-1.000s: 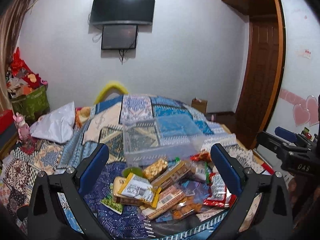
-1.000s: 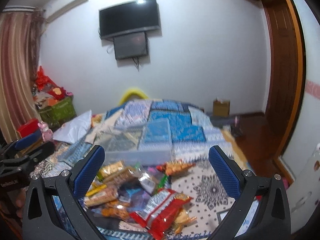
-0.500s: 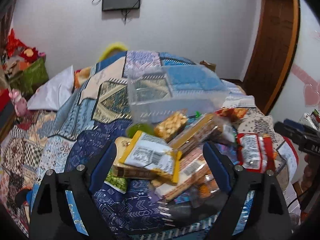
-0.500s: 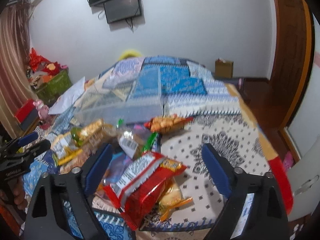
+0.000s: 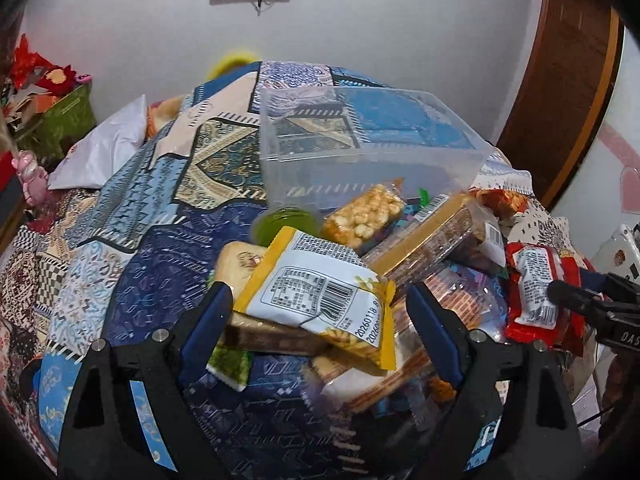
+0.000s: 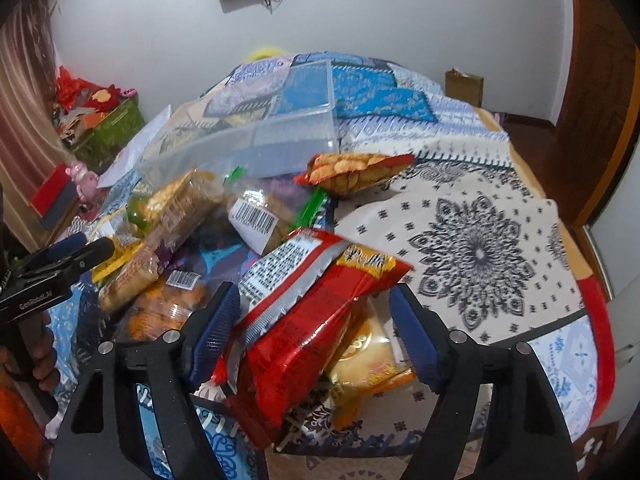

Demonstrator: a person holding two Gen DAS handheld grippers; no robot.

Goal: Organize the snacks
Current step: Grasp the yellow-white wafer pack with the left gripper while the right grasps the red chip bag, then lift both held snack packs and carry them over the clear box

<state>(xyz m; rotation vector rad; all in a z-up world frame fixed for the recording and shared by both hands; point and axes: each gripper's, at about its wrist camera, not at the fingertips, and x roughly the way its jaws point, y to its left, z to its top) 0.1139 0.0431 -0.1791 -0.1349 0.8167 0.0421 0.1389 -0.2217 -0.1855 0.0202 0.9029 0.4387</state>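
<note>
A pile of snack packets lies on a patterned bedspread in front of a clear plastic bin [image 5: 360,152], which also shows in the right wrist view [image 6: 256,144]. My left gripper [image 5: 316,312] is open, its blue pads on either side of a yellow-and-white packet [image 5: 320,292] that rests on a sandwich bar [image 5: 256,332]. My right gripper [image 6: 314,324] is open around a red foil packet [image 6: 304,332], also seen from the left wrist [image 5: 536,292]. Neither packet is clamped.
Around them lie a puffed-corn bag [image 5: 364,216], a long wafer pack [image 5: 424,240], an orange cracker bag [image 6: 356,170] and a green cup [image 5: 288,224]. A white pillow [image 5: 104,148] and green box [image 5: 64,120] sit left. A wooden door [image 5: 560,80] stands right.
Both grippers have dropped and moved forward onto the snack pile. The yellow-and-white packet now sits between the left pads and the red packet between the right pads.
</note>
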